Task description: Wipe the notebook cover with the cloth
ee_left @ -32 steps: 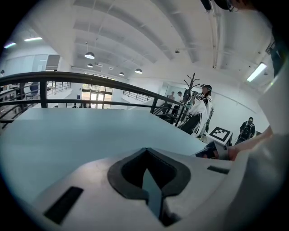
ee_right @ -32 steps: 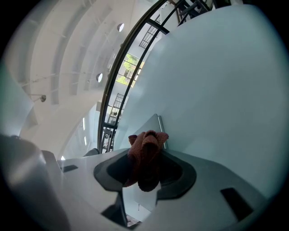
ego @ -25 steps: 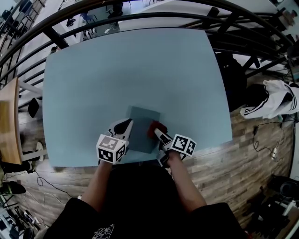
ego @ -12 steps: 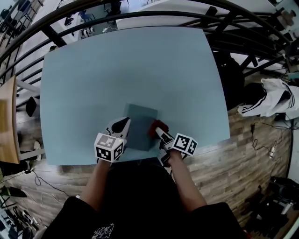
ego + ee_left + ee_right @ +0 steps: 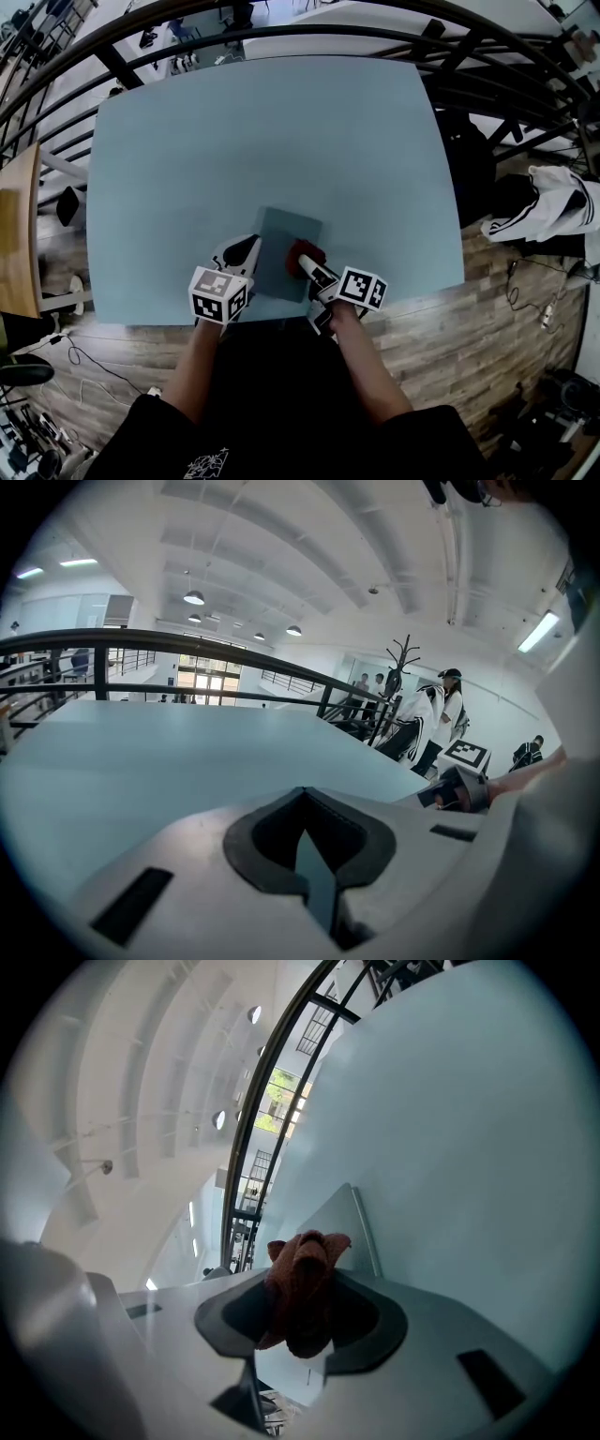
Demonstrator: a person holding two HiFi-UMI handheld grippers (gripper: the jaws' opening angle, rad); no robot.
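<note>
A grey-blue notebook (image 5: 279, 242) lies flat near the front edge of the light-blue table (image 5: 262, 141). My left gripper (image 5: 247, 254) is at the notebook's left edge. In the left gripper view its jaws (image 5: 305, 834) are shut with a thin strip of the notebook's edge (image 5: 317, 878) between them. My right gripper (image 5: 307, 266) is shut on a bunched red cloth (image 5: 303, 253), which rests on the right part of the cover. In the right gripper view the cloth (image 5: 300, 1279) sticks out of the jaws (image 5: 300, 1309), and the notebook (image 5: 330, 1215) lies just beyond it.
A black railing (image 5: 281, 42) curves round the far and right sides of the table. A white jacket (image 5: 553, 202) hangs over a chair at the right, above wooden floor (image 5: 441, 347). Several people (image 5: 441, 719) stand beyond the table in the left gripper view.
My right gripper has slid the red cloth a little leftward, from the notebook's right edge further onto the cover. The left gripper has stayed at the left edge.
</note>
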